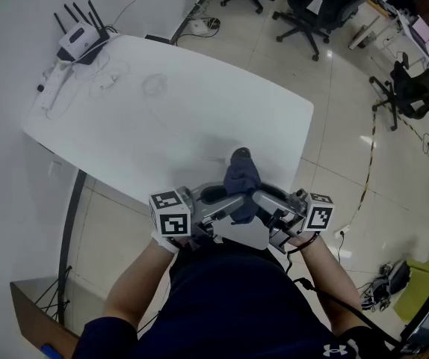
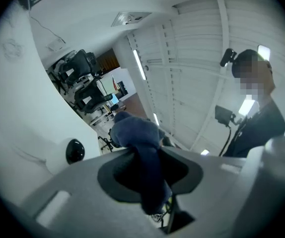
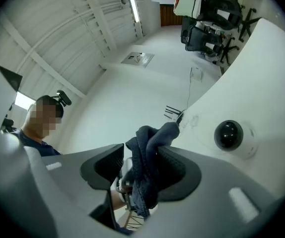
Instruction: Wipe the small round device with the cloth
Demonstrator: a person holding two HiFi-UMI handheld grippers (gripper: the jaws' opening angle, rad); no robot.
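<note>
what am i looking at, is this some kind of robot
No robot: a person holds a hand-held gripper in each hand. The head view looks down from a camera on their head at a white table. The other two views come from cameras riding on the left hand-held gripper and the right hand-held gripper. On the table sit a small round device, white with a black dome, and a router at the far corner. The left one pinches a dark blue cloth; the right one's jaws stand apart, the cloth against one.

Cloth (image 1: 242,182) over the table's (image 1: 162,126) near edge, small round device (image 3: 230,135) beside it — router (image 1: 80,40) on the far-left corner.
</note>
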